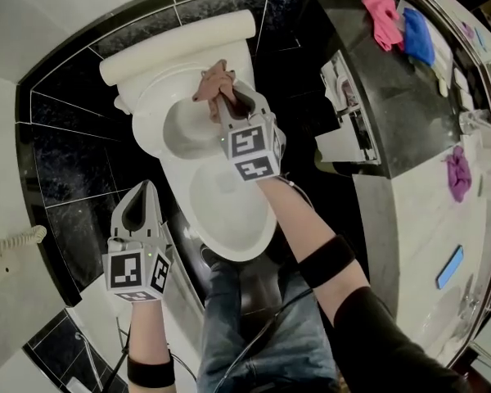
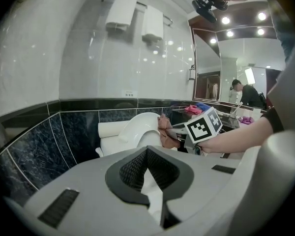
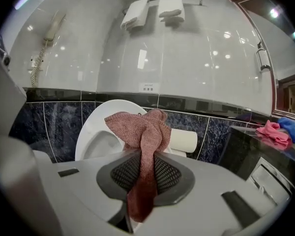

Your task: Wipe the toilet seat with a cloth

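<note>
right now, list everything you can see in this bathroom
toilet: 1, white, centre, against the black-tiled wall
cloth: 1, brownish pink, over the toilet, in the right claw
counter: 1, dark, right of the toilet
pink cloth: 1, pink, far end of the counter
blue cloth: 1, blue, beside the pink cloth
purple cloth: 1, purple, pale surface at right
towels: 2, white, wall rail above the toilet
wall phone: 1, pale, wall left of the toilet
mirror: 1, above the counter
jeans: blue, person's legs, in front of the toilet
left claw: grey, closed, empty, left of the toilet
right claw: grey, shut on the cloth
</note>
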Tool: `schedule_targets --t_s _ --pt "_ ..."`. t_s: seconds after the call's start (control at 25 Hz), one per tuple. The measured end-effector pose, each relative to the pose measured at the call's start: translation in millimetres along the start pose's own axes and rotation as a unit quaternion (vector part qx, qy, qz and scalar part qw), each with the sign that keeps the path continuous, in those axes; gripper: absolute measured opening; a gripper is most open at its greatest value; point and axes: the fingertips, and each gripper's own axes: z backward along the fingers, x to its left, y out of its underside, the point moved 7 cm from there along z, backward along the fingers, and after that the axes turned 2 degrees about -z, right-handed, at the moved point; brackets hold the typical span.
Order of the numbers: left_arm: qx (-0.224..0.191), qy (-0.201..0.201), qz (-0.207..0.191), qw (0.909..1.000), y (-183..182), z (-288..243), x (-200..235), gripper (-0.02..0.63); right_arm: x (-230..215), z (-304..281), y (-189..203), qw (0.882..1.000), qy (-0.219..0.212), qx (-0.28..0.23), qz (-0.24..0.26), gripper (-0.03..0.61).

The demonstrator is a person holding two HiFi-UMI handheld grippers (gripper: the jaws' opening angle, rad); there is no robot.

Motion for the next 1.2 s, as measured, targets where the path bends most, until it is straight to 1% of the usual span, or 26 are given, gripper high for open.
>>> schedule_targets --t_s 0.12,0.24,0.28,0.4,0.44,0.56,0.72,0.84,1.0,1.12,1.2 --pt "0.007 0.002 0.0 1.0 5 -3 -5 0.003 0 2 3 1.0 0.003 -0.012 0.009 0.083" --pt "0.008 0.001 0.001 1.0 10 -4 -5 0.003 -3 5 16 1.0 0.013 -0.014 0.017 0.083" --pt "0.009 0.001 0.001 1.0 12 -4 -4 0.003 -7 6 25 1.0 0.019 -0.007 0.01 0.081" --pt "0.013 -0.001 0.002 0.9999 18 -5 -3 0.003 -27 4 58 0.998 0.042 0.028 -0.042 0.08" --pt "0.014 -0.001 0.002 0.9999 21 -6 -4 0.003 -33 3 66 0.997 0.045 0.036 -0.052 0.08" --pt "0.021 0.001 0.004 0.9998 30 -10 -8 0.003 -40 2 86 0.996 0.048 0.049 -0.057 0.08" --pt "0.027 0.007 0.005 0.9996 48 -15 -15 0.003 -49 1 130 0.99 0.066 0.081 -0.09 0.08" --pt "0.03 0.008 0.007 0.9995 65 -17 -18 0.003 -49 -1 161 0.986 0.076 0.106 -0.105 0.078" --pt "0.04 0.006 0.014 0.9991 87 -20 -21 0.003 -46 -2 225 0.975 0.088 0.153 -0.132 0.077" --pt "0.044 0.003 0.017 0.9989 101 -21 -19 0.003 -33 -10 256 0.971 0.08 0.174 -0.141 0.078" --pt "0.046 -0.001 0.02 0.9987 110 -21 -16 0.003 -20 -19 266 0.97 0.066 0.182 -0.147 0.078"
